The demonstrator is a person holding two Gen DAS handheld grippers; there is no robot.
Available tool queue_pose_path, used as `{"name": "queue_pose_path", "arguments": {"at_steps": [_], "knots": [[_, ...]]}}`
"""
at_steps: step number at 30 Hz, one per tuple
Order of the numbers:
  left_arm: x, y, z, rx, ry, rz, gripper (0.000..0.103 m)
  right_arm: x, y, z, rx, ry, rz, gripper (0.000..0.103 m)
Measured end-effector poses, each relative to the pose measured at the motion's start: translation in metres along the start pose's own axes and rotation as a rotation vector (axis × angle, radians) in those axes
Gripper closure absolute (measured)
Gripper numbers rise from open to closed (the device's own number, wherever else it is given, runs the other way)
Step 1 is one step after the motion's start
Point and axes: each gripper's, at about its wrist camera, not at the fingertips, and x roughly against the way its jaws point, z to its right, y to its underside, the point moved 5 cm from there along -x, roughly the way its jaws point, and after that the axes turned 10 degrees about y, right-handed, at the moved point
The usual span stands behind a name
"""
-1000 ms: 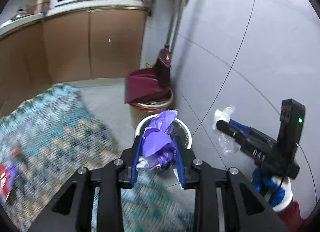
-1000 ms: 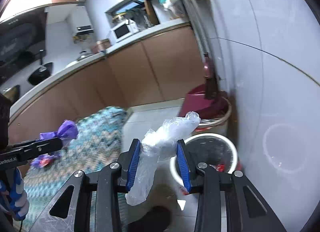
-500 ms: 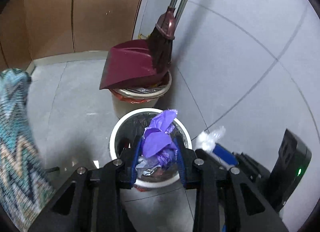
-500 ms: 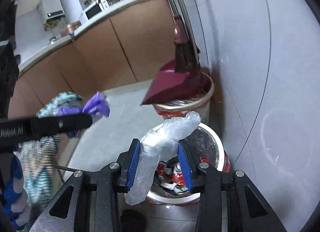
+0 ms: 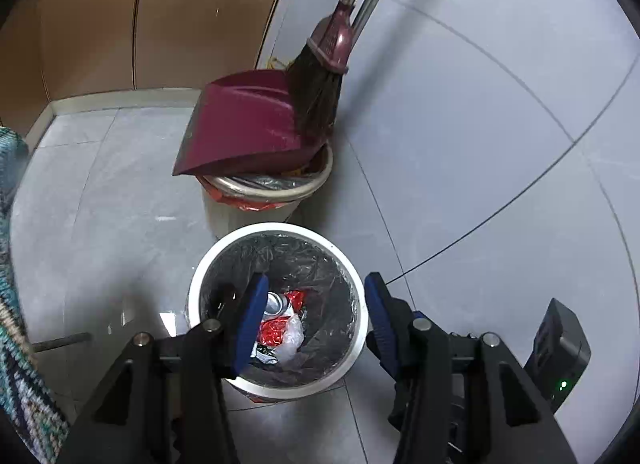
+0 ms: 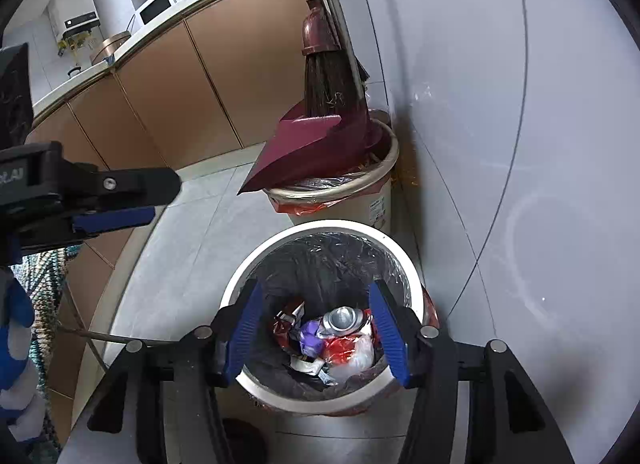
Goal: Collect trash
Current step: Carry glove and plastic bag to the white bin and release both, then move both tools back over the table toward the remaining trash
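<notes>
A white-rimmed bin (image 5: 280, 226) with a black liner stands on the floor right below both grippers. In the left wrist view my left gripper (image 5: 316, 280) hangs over its mouth, jaws opening, nothing between them. A drink can (image 5: 276, 302), a red wrapper (image 5: 274, 330) and clear plastic (image 5: 292, 340) lie inside. In the right wrist view my right gripper (image 6: 316, 288) is over the same bin (image 6: 332, 224), jaws also opening and empty. Below it lie the can (image 6: 344, 318), a purple wrapper (image 6: 310, 334) and a clear plastic bag (image 6: 358, 356). The left gripper (image 6: 160, 200) shows at the left there.
Behind the bin stands a second bin (image 5: 272, 188) with a maroon dustpan (image 5: 248, 124) and a broom (image 5: 320, 80) resting on it. A grey tiled wall (image 5: 480, 124) runs close on the right. Brown cabinets (image 6: 192, 84) line the back, and a patterned rug (image 5: 16, 344) lies at the left.
Both grippers came down over the white bin and opened. The purple wrapper left the left jaws and the clear bag left the right jaws; both now lie in the bin.
</notes>
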Motion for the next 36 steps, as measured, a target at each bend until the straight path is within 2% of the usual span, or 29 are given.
{"name": "queue_pose_path", "arguments": {"at_steps": [8,15,19,21,25,29,36], "knots": [[0.070,0.007,0.017,-0.041,-0.030,0.131,0.055,0.045,-0.003,-0.023,0.008,-0.024,0.054,0.049],[0.148,0.022,0.036,-0.085,-0.078,0.260,0.055,0.116,-0.016,-0.053,0.050,-0.030,0.169,0.046],[0.197,0.042,0.040,-0.118,-0.133,0.305,0.055,0.160,-0.021,-0.073,0.091,-0.037,0.230,0.041],[0.219,0.053,0.038,-0.138,-0.170,0.323,0.055,0.186,-0.019,-0.085,0.113,-0.068,0.254,0.038],[0.268,0.081,0.030,-0.145,-0.253,0.375,0.046,0.227,-0.012,-0.110,0.162,-0.101,0.295,0.035],[0.316,0.110,0.023,-0.135,-0.325,0.436,0.046,0.258,-0.003,-0.133,0.198,-0.124,0.328,0.031],[0.377,0.145,0.020,-0.116,-0.414,0.531,0.039,0.293,0.013,-0.165,0.257,-0.137,0.366,0.016]]}}
